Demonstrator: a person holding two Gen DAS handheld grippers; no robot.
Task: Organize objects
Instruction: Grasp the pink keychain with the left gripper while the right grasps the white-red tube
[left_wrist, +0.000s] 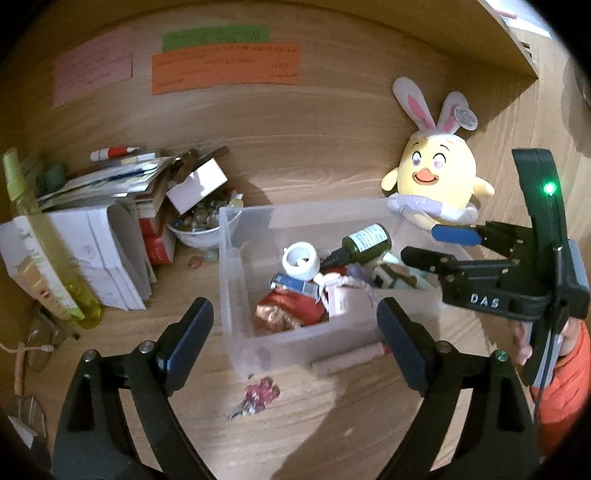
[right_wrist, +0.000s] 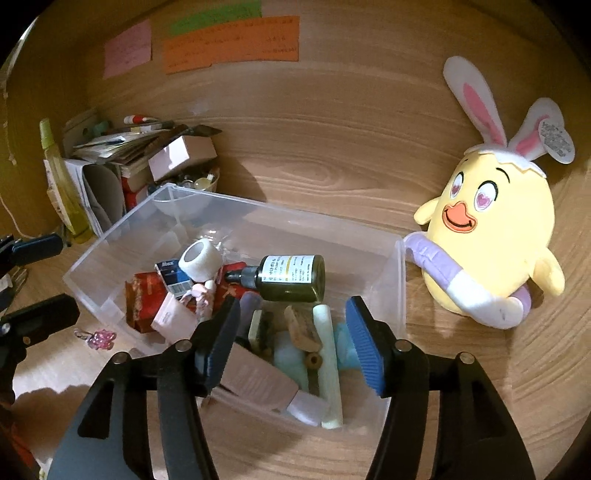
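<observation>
A clear plastic bin (left_wrist: 236, 266) (right_wrist: 110, 240) on the wooden desk holds a dark green dropper bottle (left_wrist: 364, 243) (right_wrist: 291, 277), a white tape roll (left_wrist: 301, 260) (right_wrist: 199, 262), a red packet (left_wrist: 291, 312) and several small items. My left gripper (left_wrist: 295, 343) is open and empty in front of the bin. My right gripper (right_wrist: 291, 339) is open and empty over the bin's near right part; it also shows in the left wrist view (left_wrist: 439, 247). A pink charm (left_wrist: 258, 395) (right_wrist: 99, 338) and a wooden stick (left_wrist: 351, 360) lie on the desk outside the bin.
A yellow chick plush with rabbit ears (left_wrist: 436, 177) (right_wrist: 495, 240) stands right of the bin. A pile of books and papers (left_wrist: 107, 236) (right_wrist: 110, 162), a bowl of marbles (left_wrist: 199, 225) and a yellow-green bottle (left_wrist: 44, 240) are at the left. Coloured notes (left_wrist: 225, 68) hang on the back panel.
</observation>
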